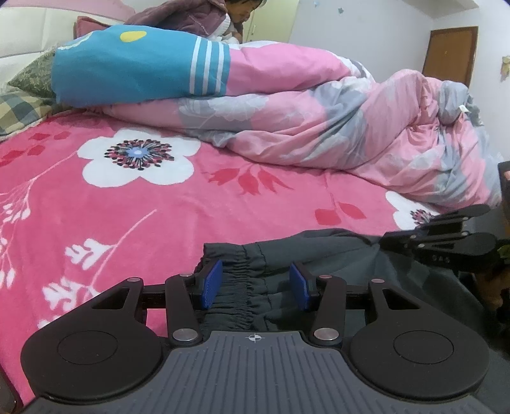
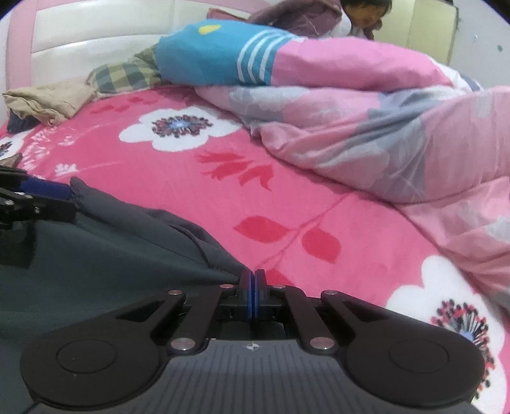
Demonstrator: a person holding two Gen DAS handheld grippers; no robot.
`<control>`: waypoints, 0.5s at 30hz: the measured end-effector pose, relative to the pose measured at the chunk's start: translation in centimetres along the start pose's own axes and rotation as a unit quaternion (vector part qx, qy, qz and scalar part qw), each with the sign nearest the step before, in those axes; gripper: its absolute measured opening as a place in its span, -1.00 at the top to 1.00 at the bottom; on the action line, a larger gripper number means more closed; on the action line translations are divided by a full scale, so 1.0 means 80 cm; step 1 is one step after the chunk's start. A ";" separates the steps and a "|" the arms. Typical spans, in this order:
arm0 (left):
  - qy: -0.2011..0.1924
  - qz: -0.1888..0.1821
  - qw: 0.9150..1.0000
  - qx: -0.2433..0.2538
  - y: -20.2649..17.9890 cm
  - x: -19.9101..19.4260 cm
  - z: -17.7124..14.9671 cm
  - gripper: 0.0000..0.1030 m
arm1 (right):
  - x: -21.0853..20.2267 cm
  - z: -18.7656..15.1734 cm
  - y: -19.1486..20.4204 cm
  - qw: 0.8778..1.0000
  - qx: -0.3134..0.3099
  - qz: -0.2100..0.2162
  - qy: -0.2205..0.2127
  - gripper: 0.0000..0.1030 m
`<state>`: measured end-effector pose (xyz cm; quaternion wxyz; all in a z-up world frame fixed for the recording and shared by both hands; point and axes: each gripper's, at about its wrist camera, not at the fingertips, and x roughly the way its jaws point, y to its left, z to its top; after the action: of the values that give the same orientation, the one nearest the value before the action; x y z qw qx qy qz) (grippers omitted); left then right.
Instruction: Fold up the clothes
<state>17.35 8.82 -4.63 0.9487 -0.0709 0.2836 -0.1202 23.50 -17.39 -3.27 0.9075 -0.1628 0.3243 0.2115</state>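
A dark grey garment with an elastic waistband (image 1: 242, 286) lies on the pink flowered bed cover (image 1: 159, 223). My left gripper (image 1: 255, 283) is open, its blue pads on either side of the gathered waistband. My right gripper (image 2: 254, 286) is shut on the garment's edge (image 2: 220, 264), with the dark cloth (image 2: 95, 242) spreading to its left. The right gripper also shows at the right of the left wrist view (image 1: 446, 239), and the left gripper at the left edge of the right wrist view (image 2: 38, 197).
A rumpled pink and grey quilt (image 1: 350, 127) with a blue striped part (image 1: 134, 63) fills the far side of the bed. A person (image 2: 363, 16) sits behind it. A beige cloth (image 2: 47, 102) and a checked pillow (image 2: 124, 76) lie by the headboard. A brown door (image 1: 449, 54) is at the back right.
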 end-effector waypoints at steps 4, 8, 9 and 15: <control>0.002 0.015 1.000 0.004 -0.001 0.003 -0.001 0.06 | 0.015 -0.009 0.009 1.000 -0.005 -0.015 0.010 0.97; 0.004 0.023 1.000 0.002 0.000 0.004 -0.002 0.04 | 0.008 -0.007 0.012 0.999 -0.009 -0.035 0.005 0.87; 0.004 0.024 1.000 0.002 0.000 0.003 -0.002 0.04 | 0.004 -0.006 0.011 0.999 -0.006 -0.039 0.002 0.82; 0.003 0.023 1.000 -0.004 0.001 0.000 0.000 0.02 | -0.047 0.016 0.010 0.998 0.015 -0.052 -0.039 0.51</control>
<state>17.36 8.92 -4.69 0.9501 -0.0678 0.2884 -0.0976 21.13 -17.21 0.06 0.9315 -0.1577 0.2827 0.1660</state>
